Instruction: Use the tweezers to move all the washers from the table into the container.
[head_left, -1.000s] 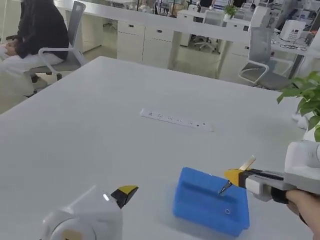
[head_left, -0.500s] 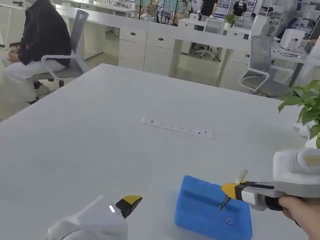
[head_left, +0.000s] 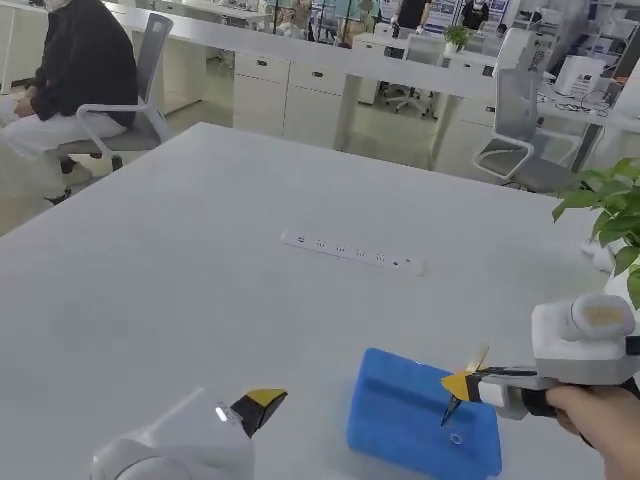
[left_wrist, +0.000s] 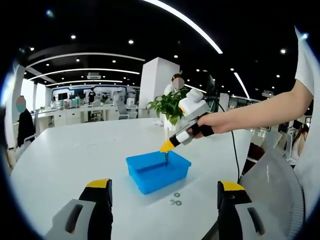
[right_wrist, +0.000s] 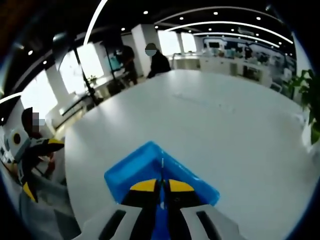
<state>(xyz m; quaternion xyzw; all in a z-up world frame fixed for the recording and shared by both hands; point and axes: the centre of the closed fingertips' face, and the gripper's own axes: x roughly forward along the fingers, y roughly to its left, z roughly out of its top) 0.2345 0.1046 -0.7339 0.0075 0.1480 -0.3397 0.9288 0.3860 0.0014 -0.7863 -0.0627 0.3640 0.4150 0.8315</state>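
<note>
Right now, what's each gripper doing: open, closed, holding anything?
Left gripper: open, holding nothing.
Right gripper: closed on the tweezers, tips over the blue container.

Wide white desk (head_left: 200, 260) out front, a white power strip (head_left: 350, 250) lying flat near its middle. Past the far edge there's a pale floor (head_left: 380, 125) and a row of white cabinets (head_left: 290, 95). At left, a person (head_left: 85, 65) sits in a grey office chair (head_left: 152, 55). At right stand another chair (head_left: 515, 110) and a leafy green plant (head_left: 610, 205). Overhead, long strip lights (left_wrist: 185, 22) cross a dark ceiling beside a white pillar (left_wrist: 156, 82).
</note>
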